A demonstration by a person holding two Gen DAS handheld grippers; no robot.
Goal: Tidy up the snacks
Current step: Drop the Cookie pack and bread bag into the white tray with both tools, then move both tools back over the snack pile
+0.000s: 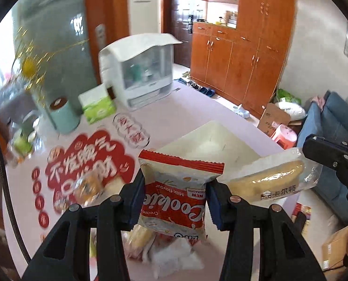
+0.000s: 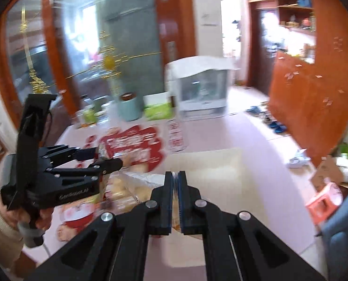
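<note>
Now the left gripper (image 1: pixel 175 194) grips a red-and-white Cookie packet (image 1: pixel 174 196) between its pads, lifted above the pink table (image 1: pixel 174 117). To the right, the right gripper (image 2: pixel 175 201) pinches the clear wrapper of a bread roll (image 1: pixel 267 180), held over the near edge of a white tray (image 1: pixel 220 138). More snack packets (image 1: pixel 164 248) lie on the table below.

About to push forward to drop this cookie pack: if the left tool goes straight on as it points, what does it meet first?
Probably the white tray, lying just beyond the cookie pack held in the left tool. Depth is uncertain.
</note>
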